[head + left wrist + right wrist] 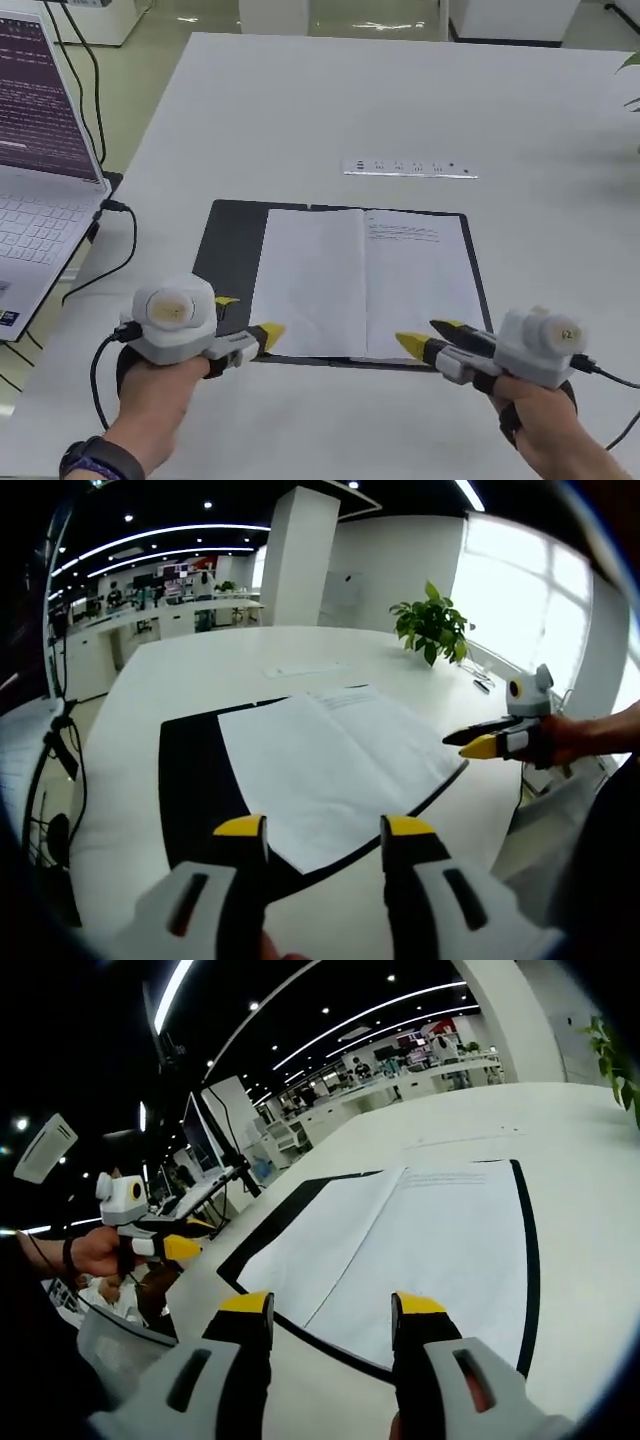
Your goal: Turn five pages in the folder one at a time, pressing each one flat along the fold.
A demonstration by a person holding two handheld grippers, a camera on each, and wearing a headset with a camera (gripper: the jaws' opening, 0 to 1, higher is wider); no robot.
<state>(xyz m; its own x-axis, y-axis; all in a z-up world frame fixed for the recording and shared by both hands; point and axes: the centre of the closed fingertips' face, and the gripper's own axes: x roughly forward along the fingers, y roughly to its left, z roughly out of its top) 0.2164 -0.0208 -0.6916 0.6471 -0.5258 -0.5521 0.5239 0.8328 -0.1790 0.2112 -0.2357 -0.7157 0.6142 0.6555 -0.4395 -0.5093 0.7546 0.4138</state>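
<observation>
As the folder [232,250] lies open on the white table [400,100]: its black cover is flat and it sits at the centre of the head view, fold running from 12 to 6 o'clock
Left page [310,280]: blank white sheet, flat, with a strip of black cover bare at its 9 o'clock side
Right page [420,290]: white sheet with a few lines of small print near its top, too small to read
Left gripper [250,318]: held in a hand at 7 o'clock of the folder, yellow tips by the near left corner of the left page; whether they touch it cannot be told
Left jaws: wide apart in the left gripper view [324,827], nothing between them, the page corner just ahead
Right gripper [428,336]: held in a hand at 5 o'clock of the folder, tips at the near edge of the right page
Right jaws: spread wide in the right gripper view [333,1304], gripping nothing, the folder's near edge ahead
Laptop [40,180]: open at 9 o'clock of the folder, screen lit, a black cable [120,240] running from its side
Power strip [410,168]: white, at 12 o'clock beyond the folder, apart from it
Plant [432,630]: green, at the far table edge in the left gripper view
</observation>
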